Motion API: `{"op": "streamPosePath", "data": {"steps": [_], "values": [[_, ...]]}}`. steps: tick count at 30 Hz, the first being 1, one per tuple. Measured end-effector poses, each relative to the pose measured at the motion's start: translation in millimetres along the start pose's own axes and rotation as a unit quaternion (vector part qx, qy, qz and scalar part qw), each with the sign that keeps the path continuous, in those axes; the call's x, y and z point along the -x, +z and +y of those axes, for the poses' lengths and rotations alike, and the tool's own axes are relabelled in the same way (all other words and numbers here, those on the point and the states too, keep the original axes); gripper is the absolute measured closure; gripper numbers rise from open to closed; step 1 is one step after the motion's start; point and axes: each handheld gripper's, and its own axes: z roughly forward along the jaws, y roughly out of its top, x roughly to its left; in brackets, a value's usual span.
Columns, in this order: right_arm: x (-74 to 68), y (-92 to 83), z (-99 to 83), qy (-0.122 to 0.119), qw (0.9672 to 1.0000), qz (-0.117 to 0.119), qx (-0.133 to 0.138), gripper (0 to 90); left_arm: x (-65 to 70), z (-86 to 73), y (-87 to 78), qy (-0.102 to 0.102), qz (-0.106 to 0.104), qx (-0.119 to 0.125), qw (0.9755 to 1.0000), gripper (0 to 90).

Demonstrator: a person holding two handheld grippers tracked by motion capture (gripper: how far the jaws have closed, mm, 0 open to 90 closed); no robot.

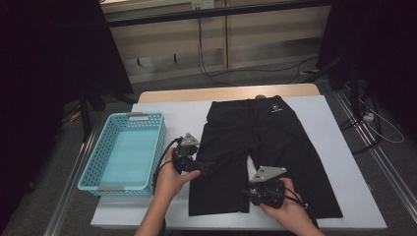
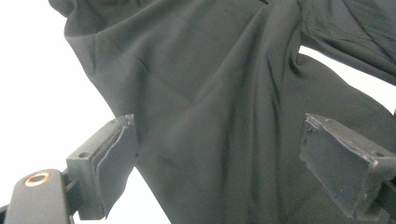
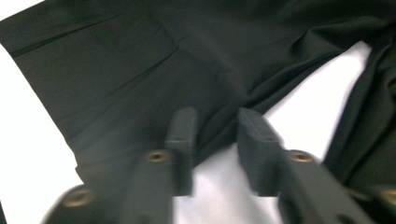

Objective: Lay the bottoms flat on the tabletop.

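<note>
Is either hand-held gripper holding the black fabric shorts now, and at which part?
Neither holds them: both hand-held grippers stand open over the black fabric shorts.

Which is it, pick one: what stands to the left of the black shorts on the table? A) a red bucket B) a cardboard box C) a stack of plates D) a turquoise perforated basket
D: in the high view a turquoise basket with perforated walls stands left of the black shorts.

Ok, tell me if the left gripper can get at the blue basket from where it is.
Probably yes: the left gripper points at the black shorts, jaws open and empty, and bare table separates it from the blue basket.
</note>
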Motion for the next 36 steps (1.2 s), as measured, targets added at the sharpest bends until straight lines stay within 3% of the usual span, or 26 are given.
{"op": "streamPosePath", "data": {"steps": [1, 2, 10, 18, 21, 26, 34, 36], "values": [[1.4, -1.3, 0.3, -0.004, 0.9999, 0.013, -0.004, 88.1, 0.1, -0.2, -0.3, 0.0, 0.001, 0.0, 1.0, 12.5], [2.7, -1.9, -0.3, 0.005, 0.9996, 0.028, -0.003, 89.3, 0.1, -0.4, -0.3, 0.0, 0.0, 0.0, 1.0, 12.5], [-5.2, -14.4, -7.6, 0.016, 0.9972, 0.072, -0.012, 89.8, -0.6, -1.4, -1.4, -0.004, -0.001, 0.0, 1.0, 12.4], [-10.8, -19.0, -12.6, 0.009, 0.9961, 0.085, -0.02, 86.2, -1.3, -4.3, -3.6, -0.008, 0.002, -0.001, 1.0, 12.2], [-8.7, -21.7, -8.6, 0.001, 0.9978, 0.065, -0.005, 66.6, -2.9, -7.1, -5.4, -0.008, 0.004, -0.006, 0.9999, 11.8], [5.6, -24.9, -0.5, 0.001, 0.9991, 0.033, 0.025, 49.8, -3.5, -11.8, -8.5, -0.014, 0.008, -0.009, 0.9998, 11.2], [32.4, -29.9, 6.7, 0.024, 0.9979, -0.012, 0.06, 34.5, -3.3, -17.9, -8.4, -0.012, 0.01, -0.023, 0.9996, 10.9], [37.1, -30.3, 7.1, 0.03, 0.9974, -0.015, 0.063, 33.6, -3.4, -19.6, -8.6, -0.013, 0.012, -0.023, 0.9996, 10.8]]}}
